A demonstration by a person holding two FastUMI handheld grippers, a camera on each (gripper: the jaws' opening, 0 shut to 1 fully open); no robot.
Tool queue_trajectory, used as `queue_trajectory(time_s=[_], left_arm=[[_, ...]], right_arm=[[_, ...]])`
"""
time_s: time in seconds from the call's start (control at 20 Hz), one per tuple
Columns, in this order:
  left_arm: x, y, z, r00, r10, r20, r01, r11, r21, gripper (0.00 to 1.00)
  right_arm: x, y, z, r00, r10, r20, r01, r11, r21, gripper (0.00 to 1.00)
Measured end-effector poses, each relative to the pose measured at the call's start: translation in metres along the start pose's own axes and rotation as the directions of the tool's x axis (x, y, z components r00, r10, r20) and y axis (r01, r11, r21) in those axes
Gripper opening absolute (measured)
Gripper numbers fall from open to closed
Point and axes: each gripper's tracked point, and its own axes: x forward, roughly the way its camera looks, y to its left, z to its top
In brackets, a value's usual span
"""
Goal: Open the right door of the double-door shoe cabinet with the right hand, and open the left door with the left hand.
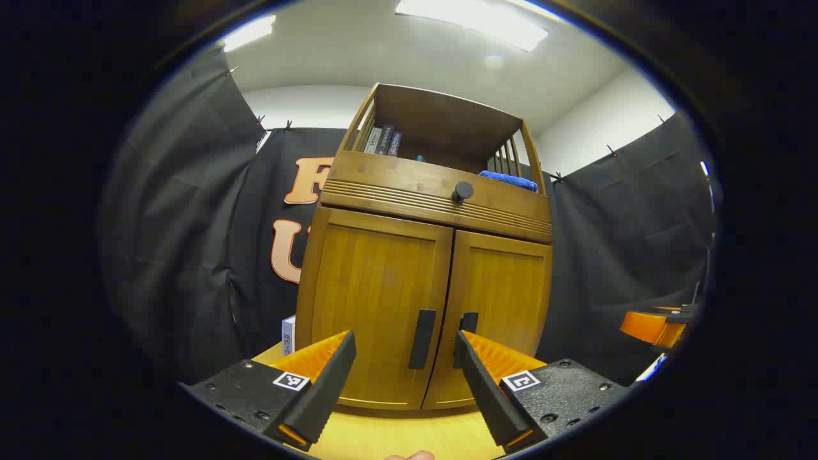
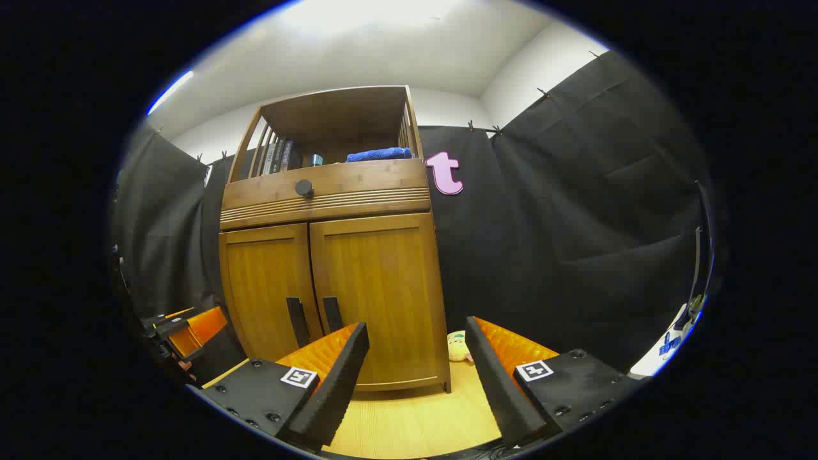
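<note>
On the yellow wooden table (image 1: 383, 441) stands the shoe cabinet (image 1: 428, 255), set back from the front edge, and both its doors are closed. Seen from the left gripper view, the left door (image 1: 377, 306) and the right door (image 1: 501, 300) meet in the middle, each with a black upright handle: the left handle (image 1: 422, 338) and the right handle (image 1: 468, 322) are just beside each other. Above the doors is a drawer front with a round black knob (image 1: 462, 191). The open shelf on top holds some books (image 1: 382, 140) and a blue cloth (image 1: 508, 180).

The left gripper (image 1: 406, 361) is in front of the doors, its fingers spread wide and holding nothing; the left handle shows between them, apart from both. Beside the cabinet's left side a small box (image 1: 288, 334) stands on the table.

From the right gripper view, the right gripper (image 2: 416, 354) is also spread wide and empty, pointing at the right door's lower part and the cabinet's right corner. A small soft toy (image 2: 457, 346) lies on the table near that corner. The left gripper shows at the left edge of this view.
</note>
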Motion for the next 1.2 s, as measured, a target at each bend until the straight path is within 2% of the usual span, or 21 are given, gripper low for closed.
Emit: queue_trajectory(time_s=[0.2, 0.25, 0.4, 0.55, 0.6, 0.75, 0.8, 1.2], left_arm=[[-0.001, -0.002, 0.002, 1.0, -0.005, 0.005, 0.005, 1.0, -0.003, 0.94], [-0.002, -0.003, 0.002, 1.0, -0.006, 0.004, 0.006, 1.0, -0.006, 0.98], [-0.005, -0.003, 0.0, 1.0, -0.004, -0.005, 0.004, 1.0, -0.017, 0.94], [-0.008, -0.001, -0.002, 1.0, 0.003, -0.014, -0.003, 1.0, -0.018, 0.94], [-0.008, 0.0, -0.003, 1.0, 0.005, -0.015, -0.005, 1.0, -0.016, 0.98], [-0.01, 0.002, -0.003, 1.0, 0.009, -0.02, -0.01, 1.0, -0.011, 0.98], [-0.011, 0.003, -0.004, 1.0, 0.012, -0.021, -0.012, 1.0, -0.011, 0.94], [-0.012, 0.007, -0.002, 1.0, 0.022, -0.017, -0.022, 1.0, -0.012, 0.94]], right_arm=[[-0.003, -0.002, 0.002, 1.0, 0.001, 0.0, -0.001, 1.0, -0.005, 0.98], [-0.003, -0.001, 0.003, 1.0, 0.003, 0.0, -0.003, 1.0, -0.004, 0.98], [-0.006, 0.0, 0.003, 1.0, 0.012, 0.001, -0.012, 1.0, -0.005, 0.98], [-0.009, 0.0, 0.005, 1.0, 0.014, 0.006, -0.014, 1.0, -0.011, 0.97], [-0.01, 0.0, 0.005, 1.0, 0.014, 0.006, -0.014, 1.0, -0.01, 0.97], [-0.011, -0.002, 0.004, 1.0, 0.014, 0.002, -0.014, 1.0, -0.006, 0.97], [-0.012, -0.002, 0.004, 1.0, 0.014, 0.002, -0.014, 1.0, -0.006, 0.97], [-0.013, 0.0, 0.004, 1.0, 0.019, 0.001, -0.019, 1.0, -0.007, 0.97]])
